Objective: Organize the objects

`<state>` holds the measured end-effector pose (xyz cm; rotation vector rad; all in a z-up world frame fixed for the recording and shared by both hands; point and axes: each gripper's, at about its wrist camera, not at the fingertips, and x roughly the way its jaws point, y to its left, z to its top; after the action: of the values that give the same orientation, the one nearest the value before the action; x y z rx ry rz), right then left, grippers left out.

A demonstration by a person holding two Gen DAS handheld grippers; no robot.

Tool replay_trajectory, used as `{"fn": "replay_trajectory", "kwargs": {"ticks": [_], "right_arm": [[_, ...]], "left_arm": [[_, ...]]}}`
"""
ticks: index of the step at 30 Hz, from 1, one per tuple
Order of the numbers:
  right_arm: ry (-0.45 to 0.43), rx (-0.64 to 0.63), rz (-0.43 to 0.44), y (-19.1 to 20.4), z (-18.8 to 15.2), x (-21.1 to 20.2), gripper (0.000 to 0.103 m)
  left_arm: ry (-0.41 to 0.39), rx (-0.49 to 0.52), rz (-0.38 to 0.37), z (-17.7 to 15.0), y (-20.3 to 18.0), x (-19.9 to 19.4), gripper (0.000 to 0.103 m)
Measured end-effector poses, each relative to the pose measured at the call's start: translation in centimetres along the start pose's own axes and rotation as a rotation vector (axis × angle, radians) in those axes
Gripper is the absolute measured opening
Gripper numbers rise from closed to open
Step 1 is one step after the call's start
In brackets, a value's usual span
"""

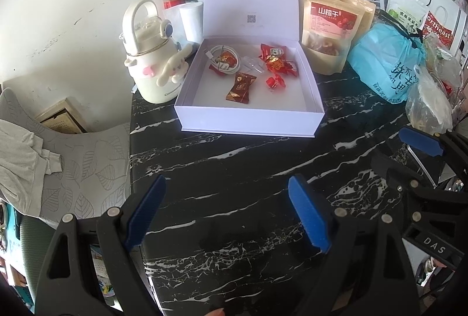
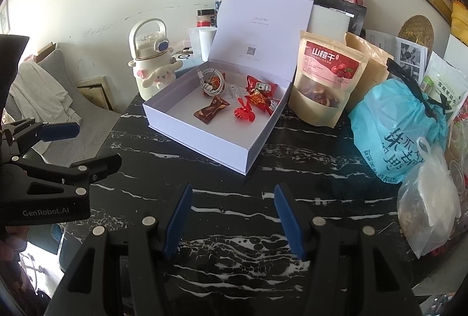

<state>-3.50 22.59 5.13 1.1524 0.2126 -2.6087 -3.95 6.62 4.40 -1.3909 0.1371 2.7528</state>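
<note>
Already the white box point(image 1: 248, 99) sits open toward the far edge of the black marbled desk point(image 1: 234, 169), its lid propped upright behind it. Inside lie a coiled white cable point(image 1: 219, 57), a brown candy point(image 1: 240, 88), and a cluster of red candies point(image 1: 276, 60); something clear lies between the cable and the red candies, though the view is too soft to say what it is.

Both grippers hover over the near part of the desk, empty. The left gripper point(image 1: 229, 213) has its fingers spread wide with nothing between them; the right gripper point(image 2: 234, 218) has its fingers parted somewhat less, also with only bare desk between them.

From both grippers the box lies straight ahead and beyond, well apart from the fingertips. In the left wrist view it faces squarely, its near wall running across the line of the fingers; in the right wrist view it is skewed, one corner pointing toward the gripper. The left hand seems the better lined up for reaching in or for swinging the lid down.

No loose task item shows on the bare desk in front, so the sorting into the box looks largely done. A cream kettle point(image 1: 152, 64) stands just beside the box toward the left edge, and a snack pouch point(image 1: 329, 32) just beside it on the right.
</note>
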Motion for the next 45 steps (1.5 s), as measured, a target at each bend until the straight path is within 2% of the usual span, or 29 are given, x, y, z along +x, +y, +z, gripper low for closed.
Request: {"fn": "replay_trajectory", "kwargs": {"ticks": [45], "right_arm": [[0.048,0.036,0.01,-1.1,-0.7,1.7,0.059]], "left_arm": [[0.051,0.017,-0.021,-0.1,-1.0,1.7,0.086]]}}
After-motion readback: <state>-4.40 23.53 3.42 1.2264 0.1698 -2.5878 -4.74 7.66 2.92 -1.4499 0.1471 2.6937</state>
